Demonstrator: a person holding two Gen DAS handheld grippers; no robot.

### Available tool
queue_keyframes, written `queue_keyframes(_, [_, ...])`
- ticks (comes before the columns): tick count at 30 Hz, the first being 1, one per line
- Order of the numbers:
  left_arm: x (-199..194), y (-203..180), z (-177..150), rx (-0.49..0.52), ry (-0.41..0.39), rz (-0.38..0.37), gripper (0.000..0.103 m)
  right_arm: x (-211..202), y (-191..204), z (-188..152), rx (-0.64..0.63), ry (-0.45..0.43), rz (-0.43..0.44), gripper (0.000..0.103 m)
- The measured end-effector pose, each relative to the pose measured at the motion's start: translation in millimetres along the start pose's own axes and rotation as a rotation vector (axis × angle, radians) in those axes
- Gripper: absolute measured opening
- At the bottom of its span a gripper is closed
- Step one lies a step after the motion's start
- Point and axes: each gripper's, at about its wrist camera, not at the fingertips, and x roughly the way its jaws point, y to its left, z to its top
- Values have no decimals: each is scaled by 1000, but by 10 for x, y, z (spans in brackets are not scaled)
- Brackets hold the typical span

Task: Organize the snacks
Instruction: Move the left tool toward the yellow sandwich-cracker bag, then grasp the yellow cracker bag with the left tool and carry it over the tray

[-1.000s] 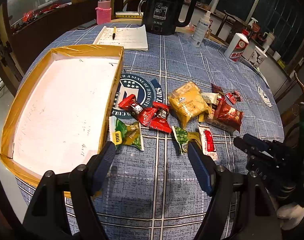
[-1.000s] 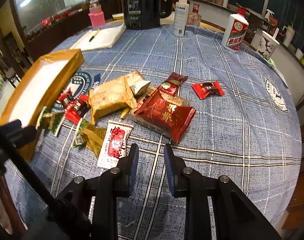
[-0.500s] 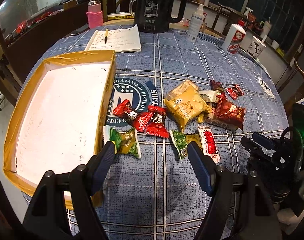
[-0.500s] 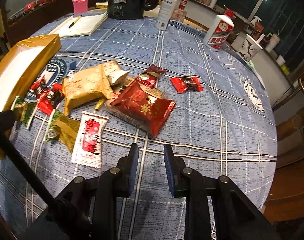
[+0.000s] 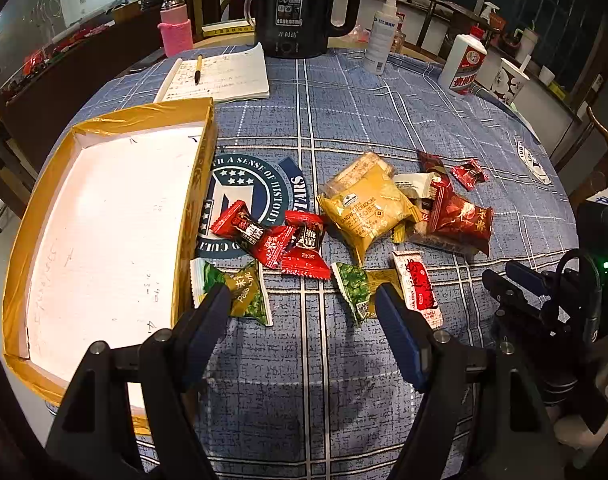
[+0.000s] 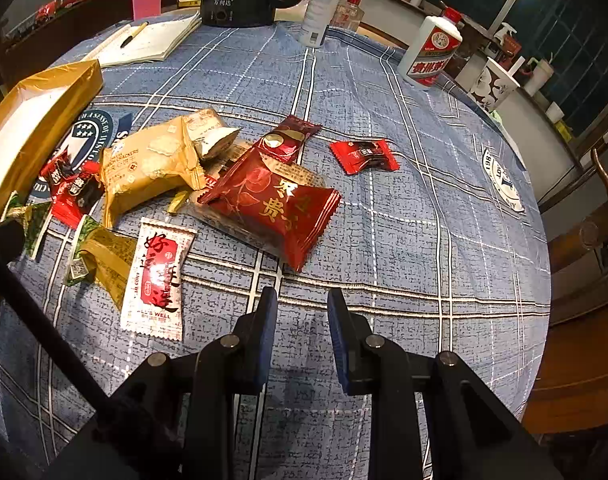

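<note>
Since the earlier frame the empty, wide-open left gripper (image 5: 302, 308) has edged toward the light, crinkly pea packet (image 5: 240, 294) beside the tray (image 5: 192, 200), best pinched mid-body, while the right gripper (image 6: 300, 312) hangs narrowly parted, empty.

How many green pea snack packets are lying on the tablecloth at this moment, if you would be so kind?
2. One green pea packet lies beside the tray's near corner; the other green pea packet lies left of the white-and-red sachet. More may hide under the pile.
</note>
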Motion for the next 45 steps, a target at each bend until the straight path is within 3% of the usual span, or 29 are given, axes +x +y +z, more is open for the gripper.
queue_keyframes(10, [21, 5, -4, 1, 6, 5, 75, 28, 52, -9, -37, 5, -90, 26])
queue_keyframes(17, [24, 0, -4, 1, 6, 6, 75, 48, 21, -19, -41, 7, -106, 26])
queue_keyframes(19, [27, 4, -1, -2, 7, 5, 75, 40, -18, -14, -12, 4, -56, 26])
queue_keyframes(20, [29, 11, 5, -4, 6, 5, 75, 40, -69, -8, 20, 7, 22, 26])
queue_keyframes(23, [34, 59, 52, -11, -1, 4, 75, 90, -274, -8, 158, 34, 365, 26])
queue_keyframes(24, [33, 83, 82, -14, -8, 2, 75, 112, -318, -10, 191, 35, 436, 26])
queue_keyframes(33, [176, 88, 390, 42, -14, -31, 75, 179, 26, 113, 105, 6, 493, 26])
queue_keyframes(38, [330, -67, 531, 140, 14, -82, 75, 266, 165, 164, 92, 12, 476, 28])
queue_keyframes(45, [582, -359, 640, 312, 55, -141, 76, 295, 111, 137, 124, 16, 502, 16])
